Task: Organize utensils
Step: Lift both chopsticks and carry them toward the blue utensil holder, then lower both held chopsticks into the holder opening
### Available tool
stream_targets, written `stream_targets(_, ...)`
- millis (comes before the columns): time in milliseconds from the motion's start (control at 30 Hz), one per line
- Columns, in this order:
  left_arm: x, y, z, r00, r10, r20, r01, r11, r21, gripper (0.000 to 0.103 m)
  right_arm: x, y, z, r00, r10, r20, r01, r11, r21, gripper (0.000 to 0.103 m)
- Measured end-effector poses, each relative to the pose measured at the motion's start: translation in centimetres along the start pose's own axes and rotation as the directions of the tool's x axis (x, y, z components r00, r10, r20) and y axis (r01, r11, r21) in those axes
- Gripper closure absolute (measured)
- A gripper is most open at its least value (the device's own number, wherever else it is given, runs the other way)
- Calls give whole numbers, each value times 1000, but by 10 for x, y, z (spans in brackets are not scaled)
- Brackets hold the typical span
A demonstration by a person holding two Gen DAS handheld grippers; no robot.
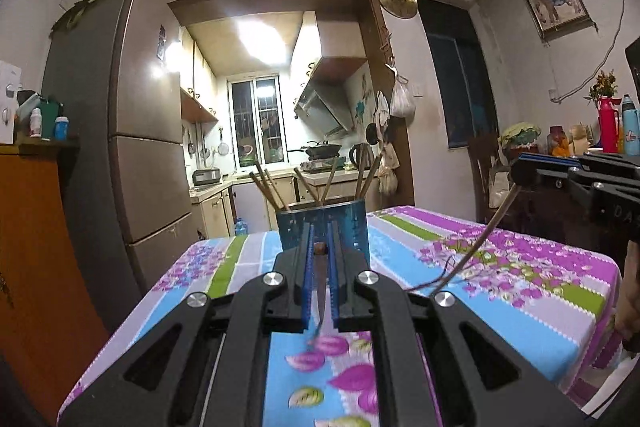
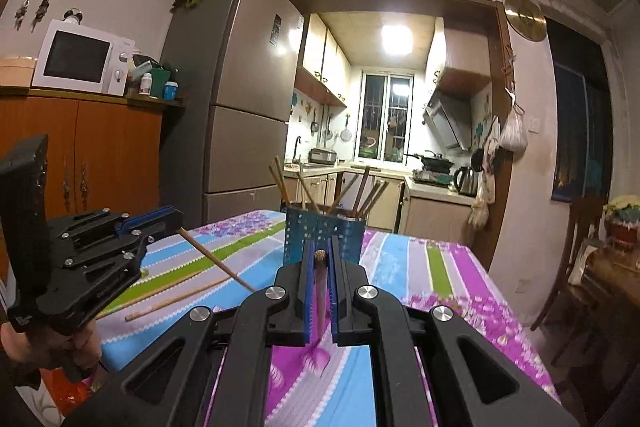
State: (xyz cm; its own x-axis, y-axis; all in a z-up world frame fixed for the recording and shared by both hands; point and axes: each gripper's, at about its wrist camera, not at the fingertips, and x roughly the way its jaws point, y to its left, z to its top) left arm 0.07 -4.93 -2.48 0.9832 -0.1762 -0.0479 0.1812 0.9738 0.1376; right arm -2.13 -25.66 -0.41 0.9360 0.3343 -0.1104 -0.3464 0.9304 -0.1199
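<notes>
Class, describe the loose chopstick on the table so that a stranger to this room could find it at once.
Start at the table with the floral striped cloth, then find the blue perforated metal utensil holder standing on it. Left of the holder, one pale wooden chopstick lies flat on the cloth. Every other chopstick either stands in the holder or is clamped in a gripper.

Dead centre ahead of me, the blue holder (image 2: 325, 233) bristling with chopsticks (image 2: 362, 191) blocks the way. One loose chopstick (image 2: 176, 297) lies lower left on the tablecloth (image 2: 452, 279); the cloth's right side lies bare.
</notes>
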Motion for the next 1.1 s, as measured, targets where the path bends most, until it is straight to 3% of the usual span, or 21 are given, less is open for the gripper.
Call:
stream_targets(500, 42, 34, 45, 997, -65, -29, 64, 998, -28, 98, 38, -27, 39, 997, 63, -37, -63, 998, 14, 95)
stream_targets(1100, 89, 59, 125, 982, -121, -146, 115, 992, -49, 98, 87, -51, 110, 991, 110, -74, -107, 993, 47, 95)
